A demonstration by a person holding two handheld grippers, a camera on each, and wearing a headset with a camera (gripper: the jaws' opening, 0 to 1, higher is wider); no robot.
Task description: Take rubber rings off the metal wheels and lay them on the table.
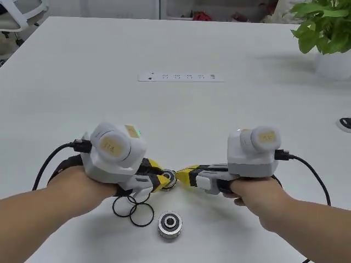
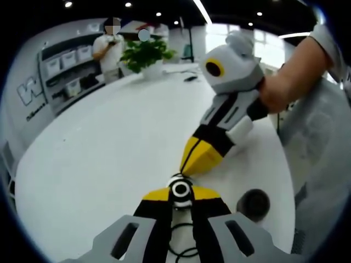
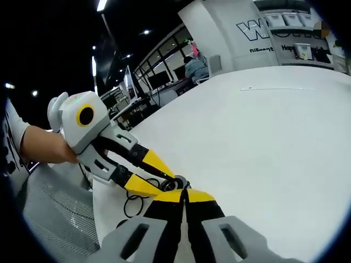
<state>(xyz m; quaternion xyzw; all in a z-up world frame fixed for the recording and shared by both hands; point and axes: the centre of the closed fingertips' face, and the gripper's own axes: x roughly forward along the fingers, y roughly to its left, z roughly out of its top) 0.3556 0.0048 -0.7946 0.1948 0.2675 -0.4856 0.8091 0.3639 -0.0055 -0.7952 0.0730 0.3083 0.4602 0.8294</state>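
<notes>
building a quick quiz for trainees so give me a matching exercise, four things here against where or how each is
1 left gripper
2 loose wheel
3 rubber rings
4 power strip

a far across the table
b flat, next to the loose wheel
c shut on a second wheel
d nearest the person, untouched

Pairs: 1-c, 2-d, 3-b, 4-a

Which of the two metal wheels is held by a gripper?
The farther wheel, clamped in the left gripper; the nearer wheel lies free on the table.
</notes>
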